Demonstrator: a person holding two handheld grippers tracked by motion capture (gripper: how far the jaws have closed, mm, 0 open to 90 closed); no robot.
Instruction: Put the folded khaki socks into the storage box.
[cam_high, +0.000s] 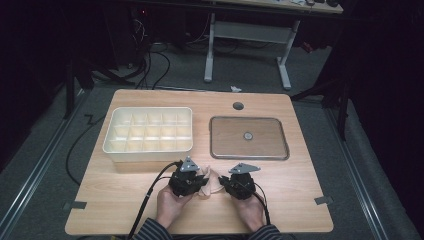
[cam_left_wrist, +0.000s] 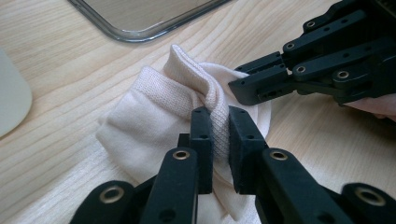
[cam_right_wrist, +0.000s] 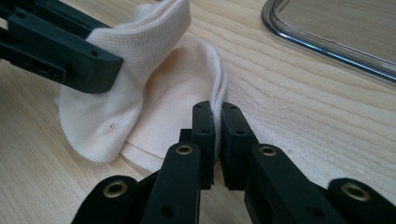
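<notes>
A cream knitted cloth (cam_left_wrist: 154, 107) lies on the matt pale wood table (cam_left_wrist: 70, 70), near a glossy metal tray (cam_high: 249, 138).

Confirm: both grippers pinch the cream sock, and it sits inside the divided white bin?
Not the bin. Both the left gripper and the right gripper pinch the sock, but it lies on the table, in front of the bin. The high view shows this.
</notes>
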